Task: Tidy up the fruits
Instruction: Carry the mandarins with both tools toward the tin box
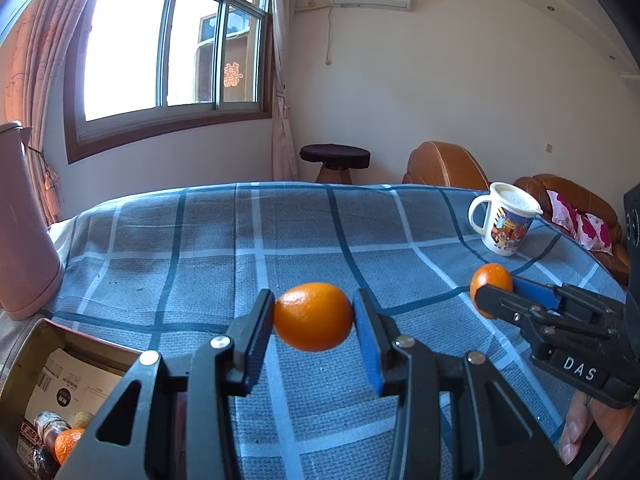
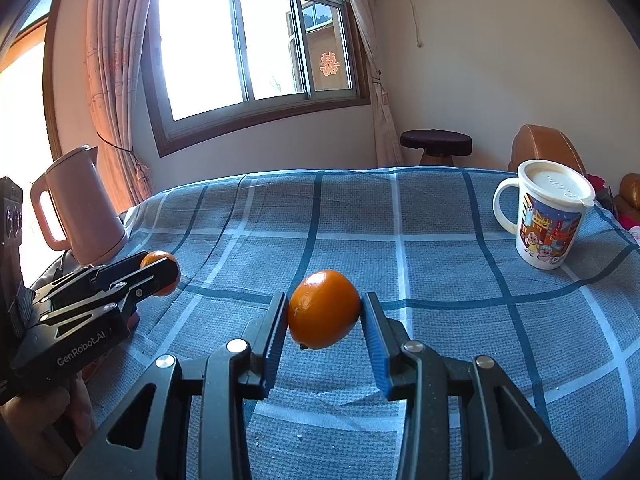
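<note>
Orange fruit [image 1: 313, 317] pinched, left tongs [image 1: 313, 320] raised

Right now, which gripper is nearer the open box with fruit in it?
Left. The left gripper, shut on an orange, is just beside the box; the right gripper holds its orange farther off, toward the mug.

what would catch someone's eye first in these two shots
Two bright orange round fruits, each clamped in mid-air above the blue checked tablecloth: one in the left gripper, the other in the right gripper. Next, the white cartoon-printed mug with a lid at the table's far right, and the pink plastic jug at its far left. An open box with another orange fruit sits at the lower left.
</note>
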The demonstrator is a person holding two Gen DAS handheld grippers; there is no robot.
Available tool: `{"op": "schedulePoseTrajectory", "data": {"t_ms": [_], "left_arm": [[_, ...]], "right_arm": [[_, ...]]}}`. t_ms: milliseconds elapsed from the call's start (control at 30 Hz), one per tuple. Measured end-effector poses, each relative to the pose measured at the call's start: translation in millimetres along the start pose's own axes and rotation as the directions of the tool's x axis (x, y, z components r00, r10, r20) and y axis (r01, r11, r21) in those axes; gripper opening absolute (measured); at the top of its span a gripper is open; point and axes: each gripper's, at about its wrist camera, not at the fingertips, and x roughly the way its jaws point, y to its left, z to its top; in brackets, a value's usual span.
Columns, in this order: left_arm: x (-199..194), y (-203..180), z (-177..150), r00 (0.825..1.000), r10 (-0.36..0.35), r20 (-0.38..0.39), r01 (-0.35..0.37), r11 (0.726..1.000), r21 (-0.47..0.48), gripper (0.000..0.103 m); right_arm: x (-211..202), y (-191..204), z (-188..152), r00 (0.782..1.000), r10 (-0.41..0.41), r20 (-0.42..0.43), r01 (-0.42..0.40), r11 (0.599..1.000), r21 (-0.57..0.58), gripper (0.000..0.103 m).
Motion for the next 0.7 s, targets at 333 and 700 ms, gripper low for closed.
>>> {"op": "schedulePoseTrajectory", "data": {"t_ms": [333,700], "left_arm": [[-15.2,-5.9,-4.2,0.999,0.002,0.047,-0.003,1.0,0.025,0.042],[-40.4,-22.2,-13.4,0.994,-0.031,0.108,0.019,0.993,0.116,0.042]], "right_arm": [[-10.0,0.5,-0.2,0.998,-0.027,0.049,0.027,1.0,-0.005,0.04],[-38.0,21.3,-5.3,0.98,-0.105,0.167,0.116,0.992,-0.058,0.04]]}}
